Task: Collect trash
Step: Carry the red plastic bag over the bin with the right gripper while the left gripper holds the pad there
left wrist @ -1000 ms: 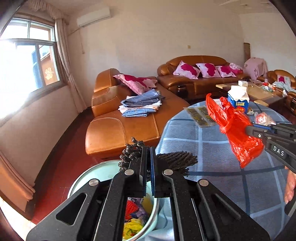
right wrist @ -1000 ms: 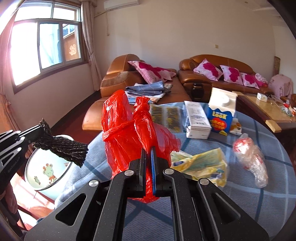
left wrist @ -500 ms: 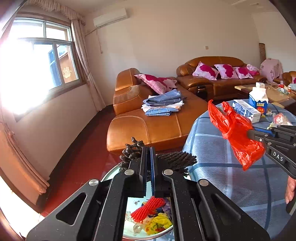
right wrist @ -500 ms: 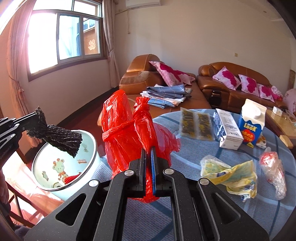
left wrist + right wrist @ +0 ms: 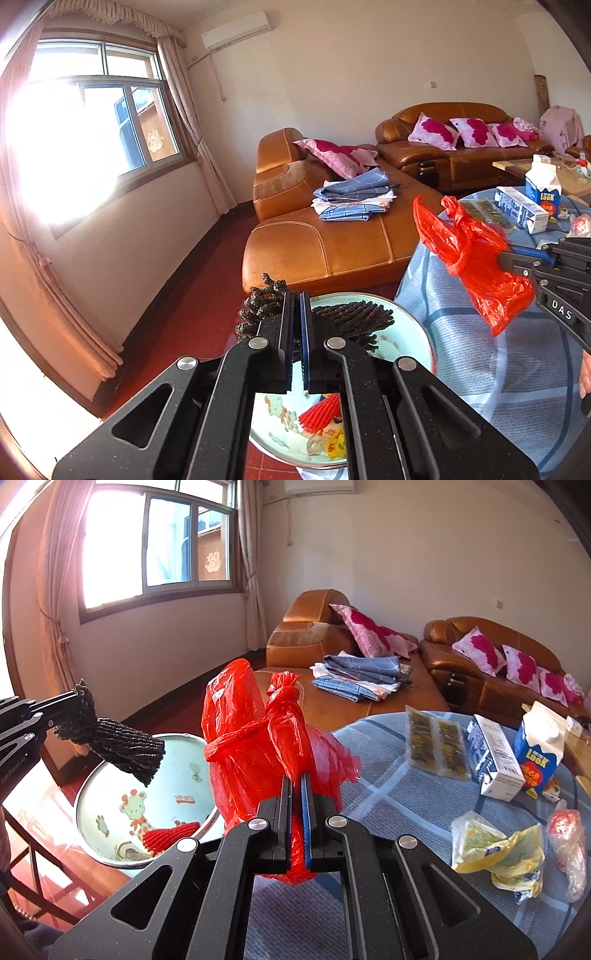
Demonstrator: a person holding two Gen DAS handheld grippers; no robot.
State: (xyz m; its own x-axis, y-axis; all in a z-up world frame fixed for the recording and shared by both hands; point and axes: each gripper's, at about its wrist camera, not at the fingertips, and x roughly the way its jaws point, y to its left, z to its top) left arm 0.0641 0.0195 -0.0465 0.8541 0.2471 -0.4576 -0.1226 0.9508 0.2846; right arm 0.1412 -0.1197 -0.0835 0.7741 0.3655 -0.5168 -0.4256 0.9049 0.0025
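Sofas [image 5: 332, 243] in tan leather fill the far side of the room, with folded blue cloth [image 5: 358, 675] lying on the nearer seat. Nearer, a round table [image 5: 399, 812] under a blue checked cover carries a milk carton [image 5: 537, 753], a white box [image 5: 493, 758], two flat packets [image 5: 436, 746], a crumpled yellow wrapper [image 5: 498, 853] and a small clear bag [image 5: 567, 845]. Just beside the table's edge, lower down, stands a pale green basin [image 5: 147, 797] with a giraffe print inside; a red foam net [image 5: 170, 836] and other scraps lie at its bottom. The right tongs [image 5: 295, 786] are clenched on a knotted red plastic bag [image 5: 258, 746], which stands up from the tips above the table's edge, near the basin. The left tongs [image 5: 295, 317] are clenched on a black foam net [image 5: 354, 317], whose free end sticks out sideways over the basin's opening, clear of its rim, while its frayed end bunches on the other side of the tips.
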